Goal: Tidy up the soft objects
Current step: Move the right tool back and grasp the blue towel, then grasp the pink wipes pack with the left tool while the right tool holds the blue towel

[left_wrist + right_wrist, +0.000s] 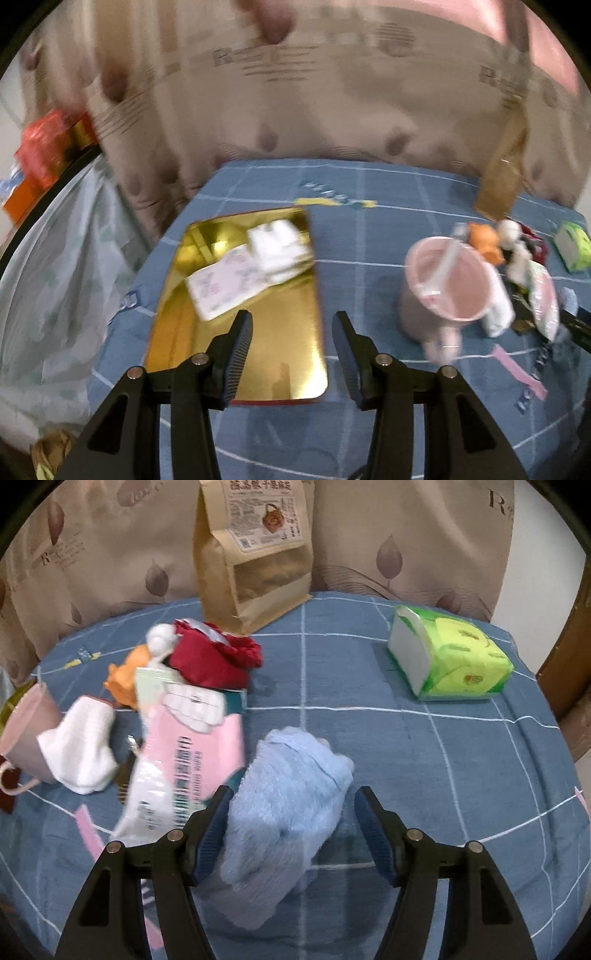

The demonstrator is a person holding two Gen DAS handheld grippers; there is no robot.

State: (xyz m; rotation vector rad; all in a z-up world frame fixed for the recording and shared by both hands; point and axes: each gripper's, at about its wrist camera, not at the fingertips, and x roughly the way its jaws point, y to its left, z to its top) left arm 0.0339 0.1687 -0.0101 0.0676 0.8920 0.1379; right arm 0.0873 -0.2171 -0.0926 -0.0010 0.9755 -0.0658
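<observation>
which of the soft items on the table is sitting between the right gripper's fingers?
The fluffy light-blue cloth. It lies between the fingers of the right gripper, while the white sock and red cloth lie further off to the left.

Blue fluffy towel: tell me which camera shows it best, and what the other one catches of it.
The right wrist view. The blue fluffy towel lies large and sharp between the right tongs, close against the left finger and clear of the right one. The left wrist view catches at most a blurred blue scrap at its right edge, too unclear to identify.
</observation>
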